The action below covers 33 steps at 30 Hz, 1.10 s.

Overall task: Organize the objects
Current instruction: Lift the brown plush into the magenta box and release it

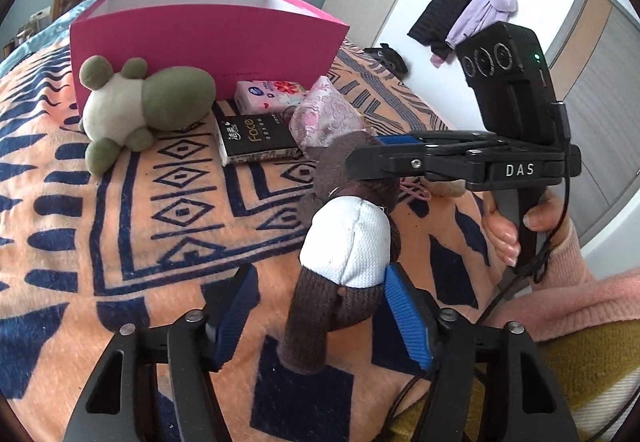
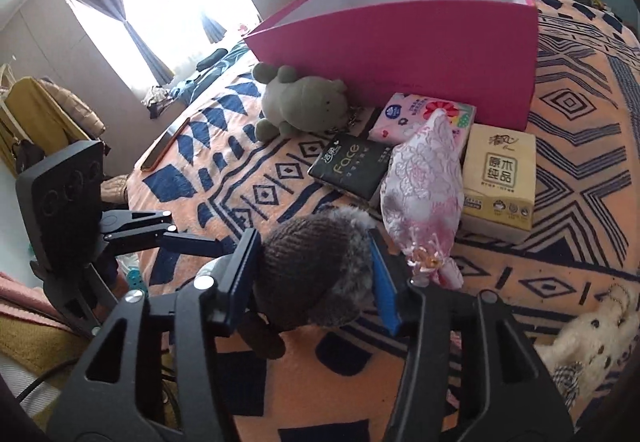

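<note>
Two grippers meet on one brown doll. From the left wrist, the left gripper straddles the doll at its white-clad middle; the right pad touches it, the left pad stands clear, so it is released. Ahead lies a pink box. From the right wrist, the right gripper is grasping the doll's furry head, the box beyond it.
</note>
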Available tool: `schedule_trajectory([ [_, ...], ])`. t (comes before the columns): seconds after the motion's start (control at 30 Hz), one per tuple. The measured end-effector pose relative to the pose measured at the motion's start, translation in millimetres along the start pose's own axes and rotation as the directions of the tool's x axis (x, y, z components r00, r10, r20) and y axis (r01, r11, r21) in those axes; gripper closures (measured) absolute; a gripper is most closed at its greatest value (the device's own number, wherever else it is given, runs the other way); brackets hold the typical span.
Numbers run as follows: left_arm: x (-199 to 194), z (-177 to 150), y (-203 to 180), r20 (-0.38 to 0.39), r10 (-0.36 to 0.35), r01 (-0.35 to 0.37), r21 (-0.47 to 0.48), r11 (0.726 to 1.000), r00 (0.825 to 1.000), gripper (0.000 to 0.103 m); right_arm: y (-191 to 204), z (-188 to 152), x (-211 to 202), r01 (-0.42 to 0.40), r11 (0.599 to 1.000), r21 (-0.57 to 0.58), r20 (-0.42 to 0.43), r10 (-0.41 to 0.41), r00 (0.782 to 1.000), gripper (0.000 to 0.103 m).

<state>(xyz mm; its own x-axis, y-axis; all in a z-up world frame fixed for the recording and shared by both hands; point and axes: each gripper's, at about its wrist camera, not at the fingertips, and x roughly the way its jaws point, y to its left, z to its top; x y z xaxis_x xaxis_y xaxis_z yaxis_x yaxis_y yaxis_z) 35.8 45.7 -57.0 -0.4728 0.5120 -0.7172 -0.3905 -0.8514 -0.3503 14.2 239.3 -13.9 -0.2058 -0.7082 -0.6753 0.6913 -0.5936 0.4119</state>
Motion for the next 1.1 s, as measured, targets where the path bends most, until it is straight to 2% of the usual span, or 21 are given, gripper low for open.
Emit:
schedule_trajectory([
  [0.23,-16,18,7,0.062,0.04,-0.038,-0.031,0.999,0.997,0.039,-6,10,-23,0.012,0.993,0.117,0.14,-0.028,0.99,0.053],
  [0.43,-29,34,10,0.127,0.058,-0.052,-0.048,0.997,0.99,0.04,1,33,-25,0.019,0.99,0.142,0.219,-0.05,0.974,0.053],
  [0.5,-28,42,15,0.129,0.074,-0.066,-0.067,0.996,0.989,0.053,2,42,-27,0.015,0.989,0.144,0.239,-0.05,0.97,0.053],
  [0.63,-29,60,26,0.146,0.084,-0.073,-0.081,0.994,0.986,0.06,10,60,-29,0.031,0.994,0.107,0.262,-0.058,0.963,0.053],
  [0.7,-30,73,29,0.169,0.089,-0.078,-0.07,0.995,0.982,0.06,12,71,-30,0.043,0.994,0.097,0.282,-0.069,0.957,0.053],
  [0.93,-47,124,43,0.242,0.174,-0.178,-0.005,0.984,0.955,0.06,12,123,-33,0.04,0.997,0.072,0.351,-0.063,0.934,0.053],
  [1.1,-45,162,71,0.25,0.214,-0.219,-0.01,0.976,0.944,0.06,2,164,-18,0.05,0.995,0.087,0.369,-0.079,0.926,0.053],
])
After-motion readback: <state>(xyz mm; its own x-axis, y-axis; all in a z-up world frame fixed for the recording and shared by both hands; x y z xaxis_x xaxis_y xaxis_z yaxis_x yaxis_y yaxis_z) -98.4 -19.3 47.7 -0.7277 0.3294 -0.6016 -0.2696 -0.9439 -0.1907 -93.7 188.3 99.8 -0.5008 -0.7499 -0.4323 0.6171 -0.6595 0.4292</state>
